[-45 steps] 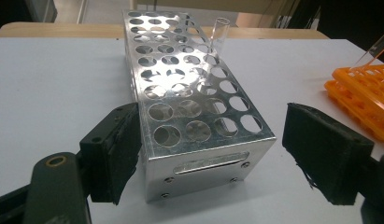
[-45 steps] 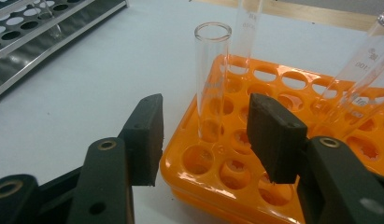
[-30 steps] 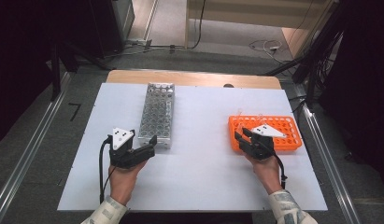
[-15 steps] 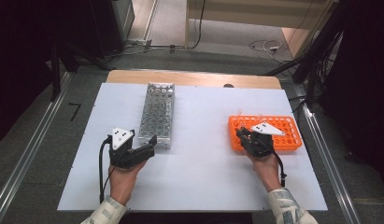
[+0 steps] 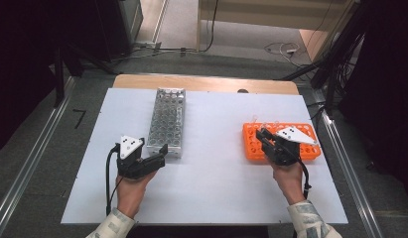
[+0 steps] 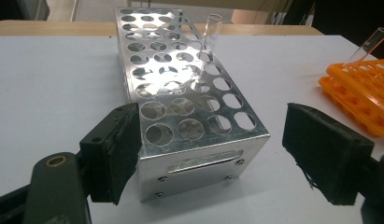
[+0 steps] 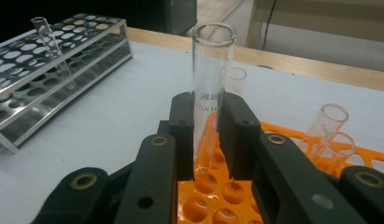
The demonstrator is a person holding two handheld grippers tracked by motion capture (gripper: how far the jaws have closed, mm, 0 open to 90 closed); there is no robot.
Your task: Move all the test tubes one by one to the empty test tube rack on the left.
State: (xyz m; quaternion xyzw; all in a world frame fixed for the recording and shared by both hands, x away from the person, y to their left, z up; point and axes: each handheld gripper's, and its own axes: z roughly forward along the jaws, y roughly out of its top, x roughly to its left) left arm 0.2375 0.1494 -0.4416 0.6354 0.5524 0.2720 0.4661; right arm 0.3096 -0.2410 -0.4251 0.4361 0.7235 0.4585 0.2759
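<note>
A clear glass test tube (image 7: 210, 79) stands upright between the pads of my right gripper (image 7: 207, 135), which is shut on it over the orange rack (image 7: 217, 196). In the high view that gripper (image 5: 263, 138) sits at the left end of the orange rack (image 5: 310, 151). My left gripper (image 6: 213, 154) is open, its pads either side of the near end of the metal rack (image 6: 180, 107). One tube (image 6: 207, 44) leans in that rack. The high view shows the left gripper (image 5: 161, 153) at the near end of the metal rack (image 5: 167, 121).
Several more glass tubes (image 7: 327, 128) stand in the orange rack. The white table top (image 5: 211, 183) ends near the person's forearms; a wooden strip (image 5: 206, 83) runs along its far edge. Metal rails flank the table on both sides.
My right gripper has shifted slightly forward over the orange rack's left end. The left gripper has stayed put.
</note>
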